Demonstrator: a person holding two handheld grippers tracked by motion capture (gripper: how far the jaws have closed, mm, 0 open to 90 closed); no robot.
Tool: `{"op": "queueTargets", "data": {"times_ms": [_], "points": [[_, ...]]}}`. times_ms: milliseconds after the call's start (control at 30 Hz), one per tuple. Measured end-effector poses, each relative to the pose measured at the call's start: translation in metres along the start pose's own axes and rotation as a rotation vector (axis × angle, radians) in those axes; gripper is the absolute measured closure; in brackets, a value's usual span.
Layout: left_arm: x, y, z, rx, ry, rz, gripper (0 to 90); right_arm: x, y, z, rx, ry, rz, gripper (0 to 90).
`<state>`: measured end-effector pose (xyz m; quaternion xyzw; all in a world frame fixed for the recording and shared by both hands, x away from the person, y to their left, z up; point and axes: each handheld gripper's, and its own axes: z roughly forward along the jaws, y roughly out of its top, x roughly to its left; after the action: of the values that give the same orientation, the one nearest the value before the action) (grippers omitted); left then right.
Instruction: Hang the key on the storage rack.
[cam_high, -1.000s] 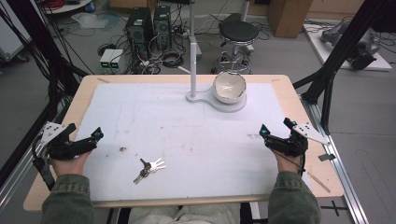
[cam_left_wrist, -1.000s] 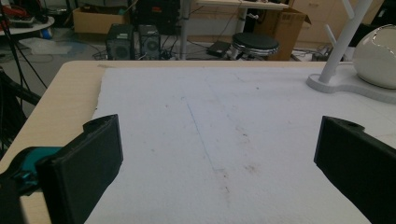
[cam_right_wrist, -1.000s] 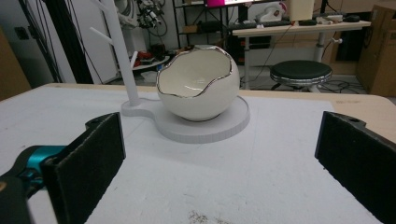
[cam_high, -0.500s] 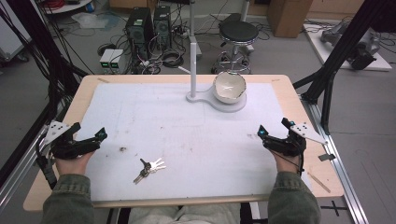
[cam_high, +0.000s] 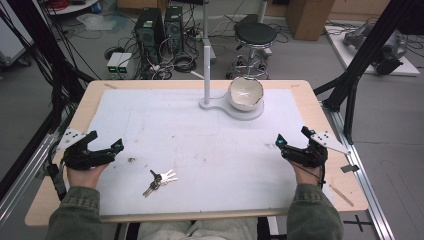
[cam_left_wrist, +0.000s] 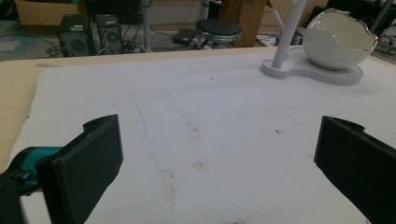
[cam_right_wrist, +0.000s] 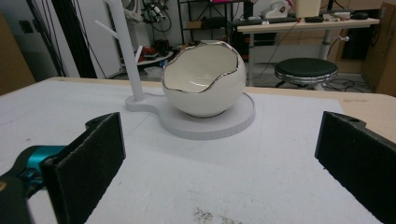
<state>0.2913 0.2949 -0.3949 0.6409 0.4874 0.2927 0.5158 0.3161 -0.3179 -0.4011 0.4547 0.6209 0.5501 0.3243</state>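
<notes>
A bunch of keys (cam_high: 159, 180) lies on the white mat (cam_high: 200, 150) near the front, left of centre. A white eggshell-shaped bowl (cam_high: 245, 93) (cam_left_wrist: 337, 39) (cam_right_wrist: 204, 84) sits on a white stand base (cam_high: 235, 108) (cam_right_wrist: 210, 126) with an upright post (cam_high: 206, 50) at the back. My left gripper (cam_high: 106, 141) (cam_left_wrist: 215, 172) is open at the mat's left edge, left of the keys, with nothing between its jaws. My right gripper (cam_high: 294, 136) (cam_right_wrist: 219, 172) is open at the mat's right side, empty, facing the bowl.
The mat covers most of a wooden table (cam_high: 320, 105). Dark stains (cam_high: 132, 160) mark the mat near the left gripper. A black frame post (cam_high: 350, 100) stands off the right edge. A stool (cam_high: 256, 35) and computer towers (cam_high: 160, 30) stand on the floor behind.
Both grippers shifted slightly; the left one edged forward and a little to the right, the right one barely moved. Keys and bowl stay put.
</notes>
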Motion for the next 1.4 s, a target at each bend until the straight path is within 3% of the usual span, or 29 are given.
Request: {"op": "queueTargets", "data": {"times_ms": [733,933,1133,1400], "points": [[-0.039,0.004,0.019,0.120,-0.114,0.122,1.7,0.000,-0.001,0.002,0.016,0.015,-0.003,0.6],[-0.045,0.002,0.023,0.150,-0.117,0.160,1.7,-0.001,-0.001,0.003,0.018,0.018,-0.005,0.6],[-0.050,0.001,0.025,0.164,-0.134,0.166,1.7,0.000,-0.001,0.004,0.028,0.020,0.000,0.6],[-0.063,-0.001,0.032,0.224,-0.158,0.218,1.7,-0.001,-0.002,0.005,0.038,0.024,-0.006,0.6]]}}
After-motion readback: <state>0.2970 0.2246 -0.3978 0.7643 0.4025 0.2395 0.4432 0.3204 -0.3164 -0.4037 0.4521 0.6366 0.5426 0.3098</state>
